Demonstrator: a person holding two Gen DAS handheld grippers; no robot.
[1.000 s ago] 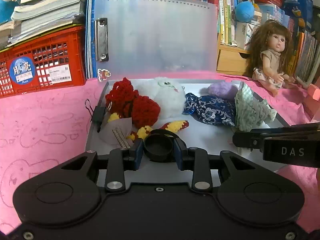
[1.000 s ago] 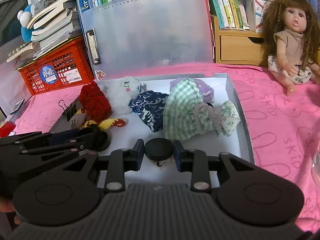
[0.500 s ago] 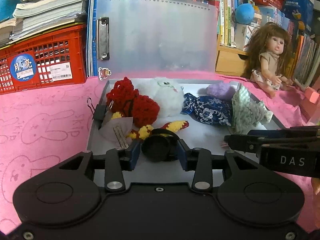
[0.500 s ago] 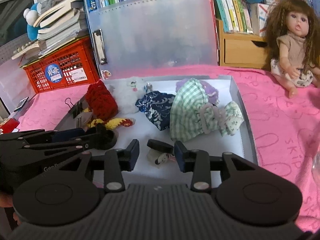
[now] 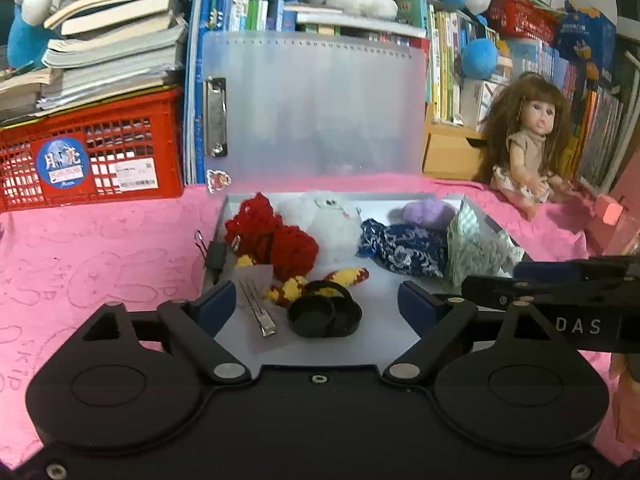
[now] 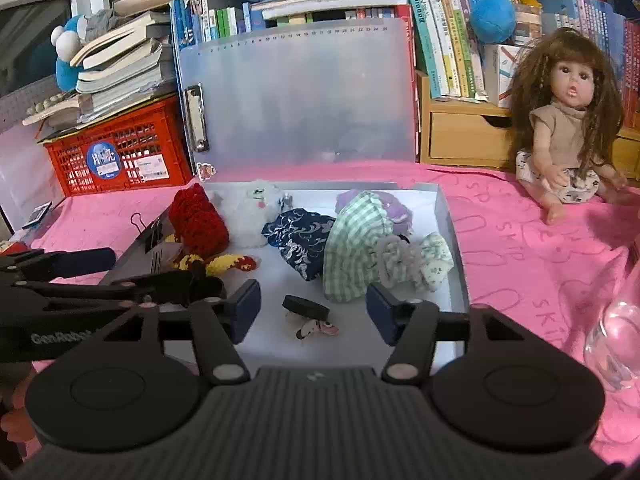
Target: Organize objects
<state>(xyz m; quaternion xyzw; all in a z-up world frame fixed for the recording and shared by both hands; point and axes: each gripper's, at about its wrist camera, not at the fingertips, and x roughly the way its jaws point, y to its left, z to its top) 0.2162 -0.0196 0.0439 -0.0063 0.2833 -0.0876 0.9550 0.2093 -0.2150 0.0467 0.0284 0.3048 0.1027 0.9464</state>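
Note:
An open grey box (image 5: 494, 226) (image 6: 446, 216) with its frosted lid (image 5: 312, 104) upright lies on the pink cloth. It holds a red crochet toy (image 5: 276, 240), a white plush (image 5: 332, 224), a blue pouch (image 5: 404, 248), a green checked cloth (image 6: 356, 240) and a hair clip (image 5: 258, 308). My left gripper (image 5: 316, 306) is open, with a black round case (image 5: 324, 314) lying in the box between its fingers. My right gripper (image 6: 312, 310) is open over a black disc (image 6: 306, 307) and a small charm (image 6: 316, 327) on the box floor.
A red crate (image 5: 92, 156) under stacked books stands back left. A doll (image 6: 568, 120) sits back right before a wooden drawer (image 6: 464, 140) and bookshelves. A binder clip (image 6: 150, 232) grips the box's left wall. A clear glass object (image 6: 616, 340) is at the right.
Both grippers opened. The left one let go of the black round case and the right one let go of the black disc; both pieces now lie in the box.

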